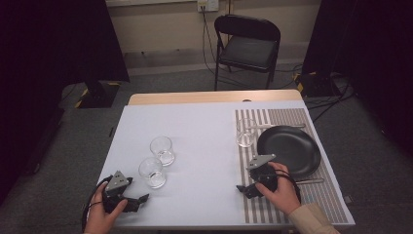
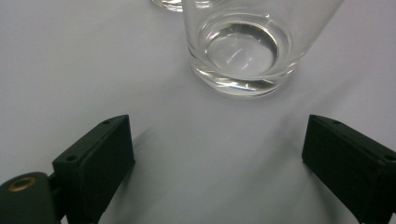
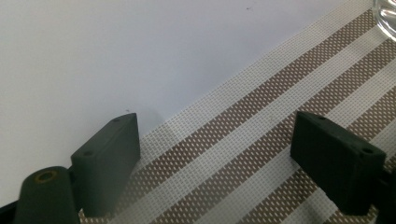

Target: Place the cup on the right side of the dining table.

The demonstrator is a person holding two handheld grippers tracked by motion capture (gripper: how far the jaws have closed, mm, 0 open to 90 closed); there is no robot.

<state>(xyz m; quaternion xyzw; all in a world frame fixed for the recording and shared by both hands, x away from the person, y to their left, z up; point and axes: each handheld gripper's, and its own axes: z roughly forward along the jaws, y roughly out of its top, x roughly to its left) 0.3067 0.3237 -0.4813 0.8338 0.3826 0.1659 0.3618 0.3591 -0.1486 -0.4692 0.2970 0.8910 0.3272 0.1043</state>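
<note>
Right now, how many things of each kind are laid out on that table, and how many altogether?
Clear drinking glasses: 3, two on the white tabletop and one on the mat
Round black plate: 1
Brown-and-white striped woven placemat: 1
Silver cutlery pieces: 2, one beyond the plate, one nearer the person; which kind is too small to tell
Total: 7

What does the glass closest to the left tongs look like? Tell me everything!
The nearest glass is a short, clear tumbler with a thick, heavy base. It looks empty and stands upright on the white table, with another glass close behind it. The left tongs are open, short of it and not touching.
</note>
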